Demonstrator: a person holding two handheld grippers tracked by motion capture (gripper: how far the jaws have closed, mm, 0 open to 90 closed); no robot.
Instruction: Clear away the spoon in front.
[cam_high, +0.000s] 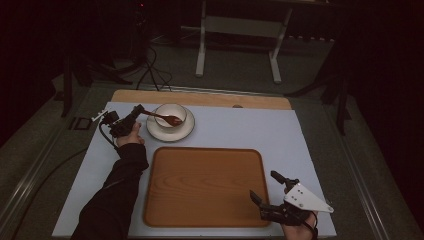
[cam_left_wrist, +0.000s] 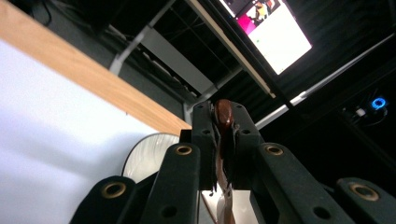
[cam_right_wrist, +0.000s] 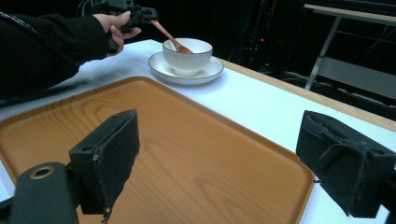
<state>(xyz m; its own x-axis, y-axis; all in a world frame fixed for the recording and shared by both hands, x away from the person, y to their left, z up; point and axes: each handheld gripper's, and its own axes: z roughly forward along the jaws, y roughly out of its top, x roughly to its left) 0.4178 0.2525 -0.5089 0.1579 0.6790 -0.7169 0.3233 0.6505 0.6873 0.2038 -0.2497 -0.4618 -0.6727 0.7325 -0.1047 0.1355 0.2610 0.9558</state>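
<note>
Nearest to me, at the worktop's near right corner, my right gripper (cam_high: 266, 189) hovers with its fingers (cam_right_wrist: 108, 158) spread wide and nothing between them, just over the near right corner of the wooden tray (cam_high: 200, 210); the tray lies bare along the middle of the near edge of the white worktop (cam_high: 280, 131). Toward the far left corner my left gripper (cam_high: 136, 111) has its fingers (cam_left_wrist: 203, 140) pinched onto the handle of a brown wooden spoon (cam_high: 164, 117); the spoon slants down into the white bowl (cam_high: 170, 114), its scoop resting inside; the bowl stands on a white saucer (cam_high: 170, 133) with a dark rim line, just beyond the tray's far left corner. I judge the step in hand to be working the spoon at the bowl, whether setting it in or lifting it out I cannot tell; the next move calls for a steady wrist so the handle does not lever the bowl off its saucer. A bright screen (cam_left_wrist: 273, 28) shows overhead in the left gripper view; I can read no writing, brand or label anywhere.
</note>
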